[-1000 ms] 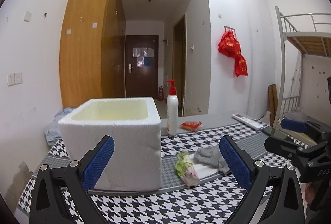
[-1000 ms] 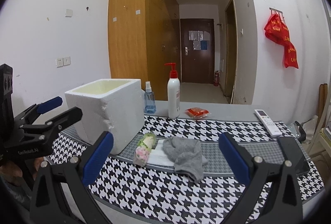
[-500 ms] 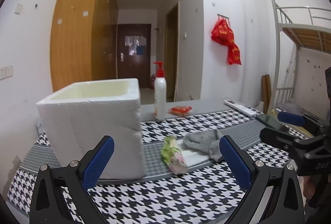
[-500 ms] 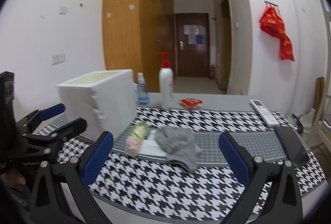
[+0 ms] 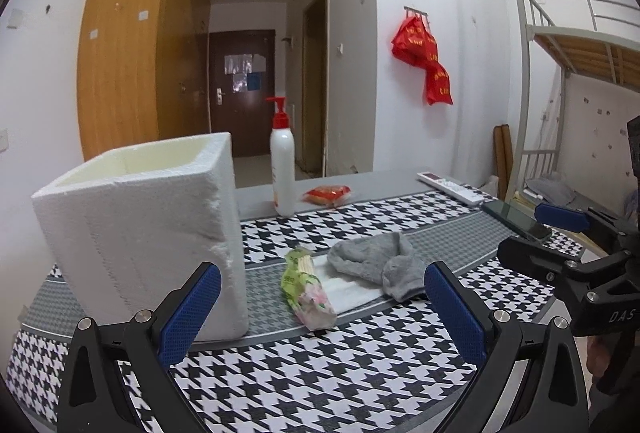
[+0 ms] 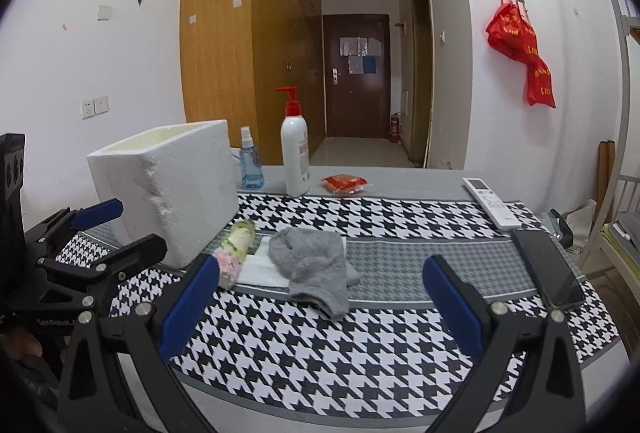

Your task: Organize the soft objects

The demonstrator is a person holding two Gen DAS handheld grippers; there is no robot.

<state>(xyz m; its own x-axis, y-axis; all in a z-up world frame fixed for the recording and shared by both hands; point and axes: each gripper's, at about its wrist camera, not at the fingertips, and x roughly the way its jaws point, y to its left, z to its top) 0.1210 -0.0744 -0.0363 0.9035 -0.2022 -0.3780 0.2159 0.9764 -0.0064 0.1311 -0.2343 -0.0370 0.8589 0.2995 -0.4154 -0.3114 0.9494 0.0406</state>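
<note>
A grey sock lies crumpled on a folded white cloth in the middle of the houndstooth table. A green and pink plastic packet lies beside them, next to a white foam box. My left gripper is open and empty, near the table's front edge, in front of the packet. My right gripper is open and empty, just in front of the sock. Each gripper shows at the edge of the other's view.
A white pump bottle, a small blue spray bottle and a red packet stand at the back. A white remote and a black phone lie at the right. A bunk bed frame is to the right.
Both grippers have dropped lower and moved closer to the table, so the box, sock and packet look larger. Both stay open and empty.
</note>
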